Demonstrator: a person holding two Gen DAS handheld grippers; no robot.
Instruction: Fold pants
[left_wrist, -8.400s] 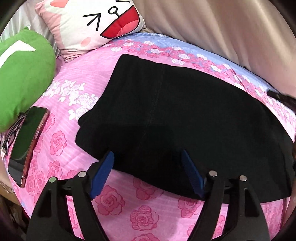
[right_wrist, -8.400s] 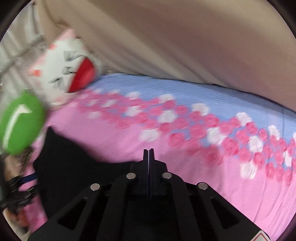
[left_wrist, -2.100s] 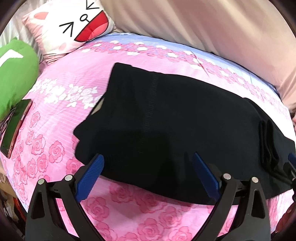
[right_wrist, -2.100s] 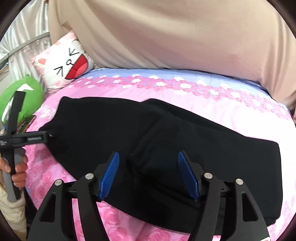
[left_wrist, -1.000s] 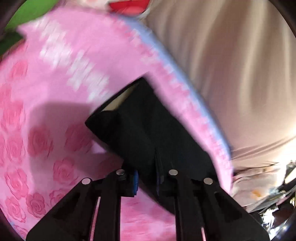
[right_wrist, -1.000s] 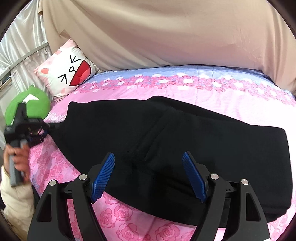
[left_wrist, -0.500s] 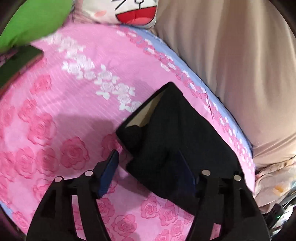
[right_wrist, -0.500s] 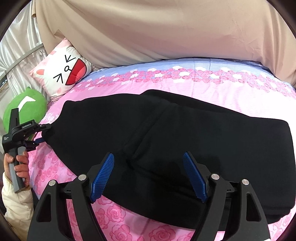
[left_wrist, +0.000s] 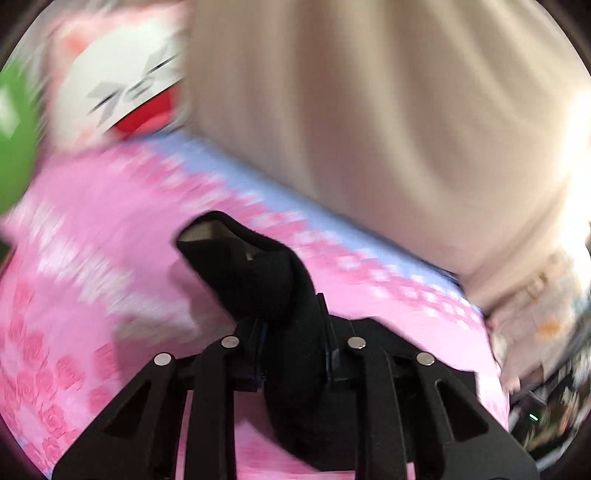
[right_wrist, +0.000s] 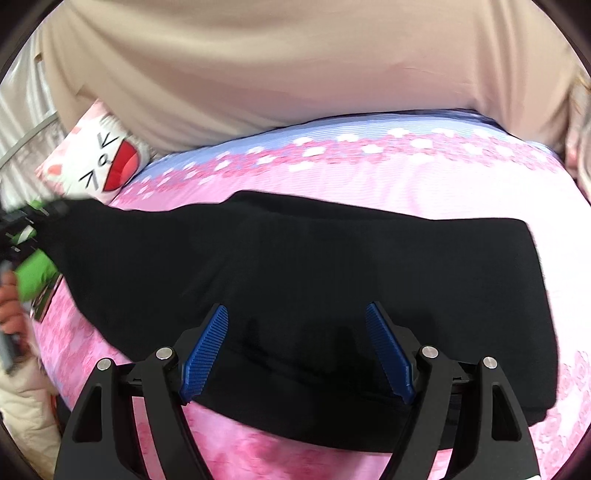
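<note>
L tool (left_wrist: 295, 347) closing on pants (right_wrist: 295, 295) end, R tool (right_wrist: 297, 347) agape; pants lie left-right across bed (right_wrist: 369, 177).

Taking the cat-face pillow (right_wrist: 92, 162) as the landmark: the right wrist view looks from the near edge of the bed, tilted down over its own gripper (right_wrist: 295, 347), across the black pants (right_wrist: 332, 258) toward the beige curtain (right_wrist: 295, 66); the pillow sits far off at upper left, so this camera stands well away from it; the left gripper (right_wrist: 33, 218) shows small just below the pillow. The left wrist view looks from that pillow end, much nearer, with the pillow (left_wrist: 122, 74) large at upper left though blurred; it faces along the pink sheet (left_wrist: 92, 229); both views share pillow, sheet, curtain and pants.
</note>
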